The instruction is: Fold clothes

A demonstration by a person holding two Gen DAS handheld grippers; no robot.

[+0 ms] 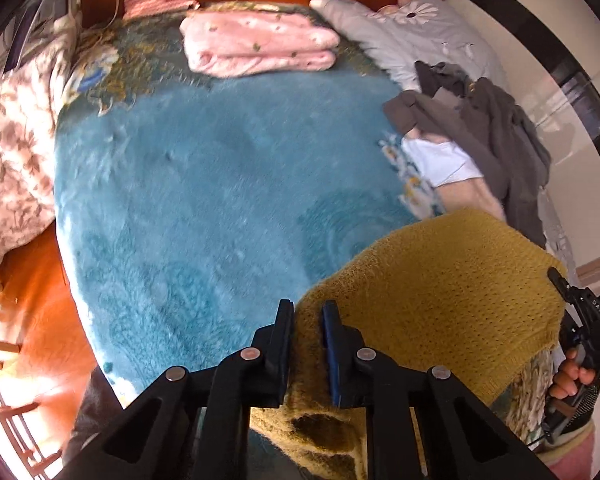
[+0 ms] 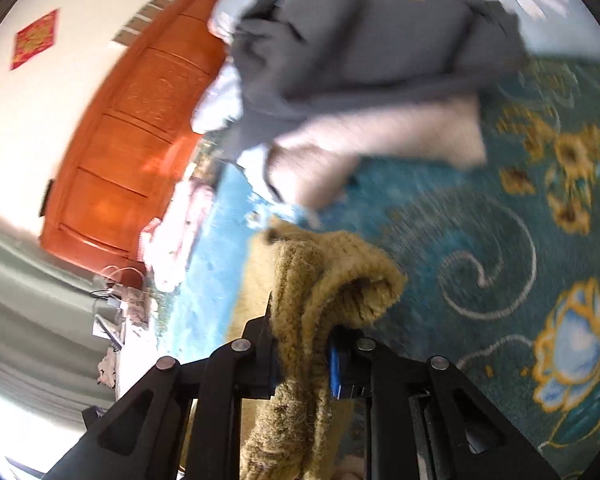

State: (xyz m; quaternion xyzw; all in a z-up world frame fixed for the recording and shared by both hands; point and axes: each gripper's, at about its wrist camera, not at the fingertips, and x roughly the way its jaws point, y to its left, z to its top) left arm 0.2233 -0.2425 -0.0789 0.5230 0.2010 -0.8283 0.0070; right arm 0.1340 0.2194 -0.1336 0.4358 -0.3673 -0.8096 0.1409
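Both tools clenched on the mustard sweater [image 1: 440, 280], left tool [image 1: 307, 312], right tool [image 2: 300, 320]; pink folded pile [image 1: 256, 44] ahead, grey heap [image 1: 492, 128] waits unfolded.

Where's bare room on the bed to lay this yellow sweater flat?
The middle of the teal blanket is bare, bordered by the folded pink garment at the headboard end and the grey clothes pile on the right. That right edge is crowded.
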